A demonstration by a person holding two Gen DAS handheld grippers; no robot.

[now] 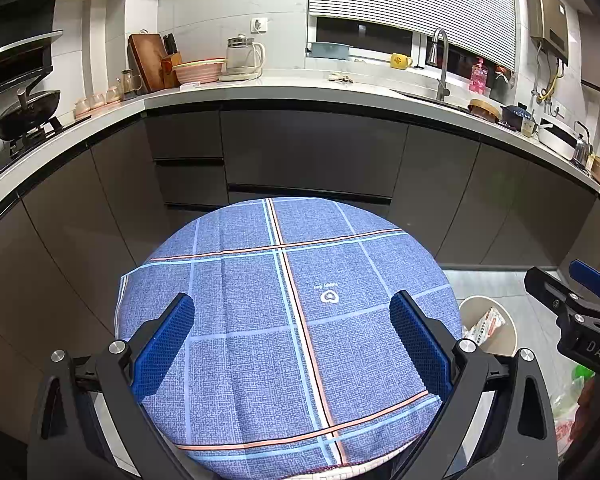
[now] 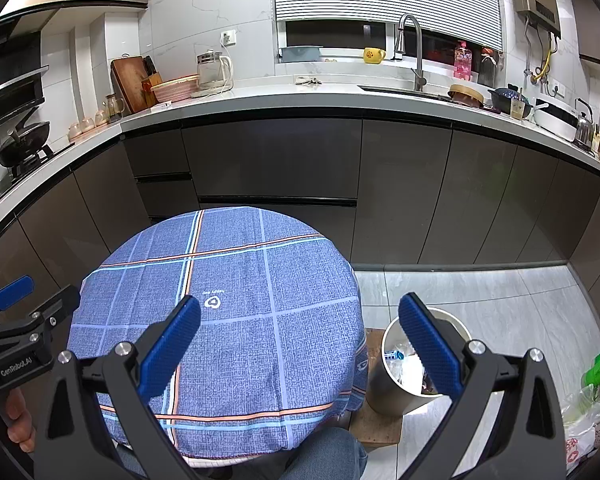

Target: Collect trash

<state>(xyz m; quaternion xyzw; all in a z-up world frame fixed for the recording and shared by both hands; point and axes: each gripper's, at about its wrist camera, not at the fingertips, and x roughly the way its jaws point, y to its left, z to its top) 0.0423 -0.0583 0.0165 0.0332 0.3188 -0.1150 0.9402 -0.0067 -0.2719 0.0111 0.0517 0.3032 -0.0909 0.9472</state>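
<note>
A round table with a blue plaid cloth fills the middle of both views; nothing lies on it. A white trash bin stands on the floor at the table's right, with wrappers inside; it also shows in the left wrist view. My left gripper is open and empty above the table. My right gripper is open and empty, above the table's right edge and the bin. Each gripper shows at the edge of the other's view.
Dark kitchen cabinets and a white counter with a sink, kettle and dishes curve behind the table. Plastic bags with packets lie on the tiled floor at the far right. A wooden board sits under the bin.
</note>
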